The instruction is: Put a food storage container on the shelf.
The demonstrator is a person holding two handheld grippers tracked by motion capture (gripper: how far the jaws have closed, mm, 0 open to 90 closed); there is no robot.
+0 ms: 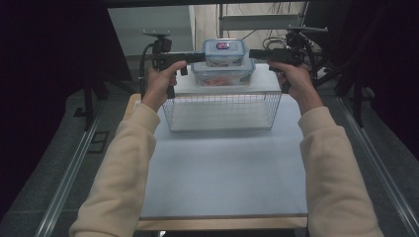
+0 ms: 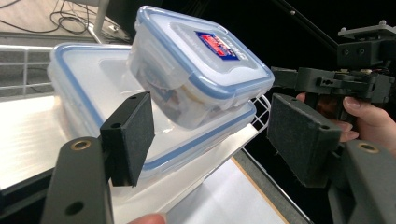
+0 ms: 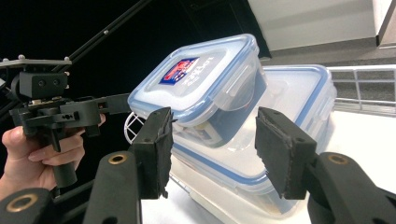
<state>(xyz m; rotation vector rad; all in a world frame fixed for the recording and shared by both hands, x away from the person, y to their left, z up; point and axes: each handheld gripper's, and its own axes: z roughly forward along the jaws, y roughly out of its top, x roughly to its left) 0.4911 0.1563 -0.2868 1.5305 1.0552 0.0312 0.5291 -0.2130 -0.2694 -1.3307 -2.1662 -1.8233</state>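
Scene: we see a small box [image 1: 225, 52] stacked on a large box [image 1: 223, 74]; both stand on a white board [image 1: 262, 85] laid across a wire basket [image 1: 222, 111] at the far end of the table [image 1: 222, 168].
Small box: clear, blue-rimmed lid with a label; it rests flat on the large box's lid, touching it.
Large box: lid on; something orange shows inside, which we cannot identify.
Left gripper [image 1: 200, 58]: jaws apart, just beside the small box's left end. In the left gripper view the pads [image 2: 133, 133] stand clear of both boxes; nothing is gripped.
Right gripper [image 1: 253, 54]: jaws apart, at the small box's right end. In the right gripper view the pads [image 3: 156, 147] flank the box's near corner without pressing on it.
Done: we judge both grippers placed level with the small box, one at each end.
Left: neither gripper has hold of the box; closing on it and lifting it off the stack remain. Its destination we cannot tell.
Caution: the stack sits on a raised board; a sideways push could slide the small box off.
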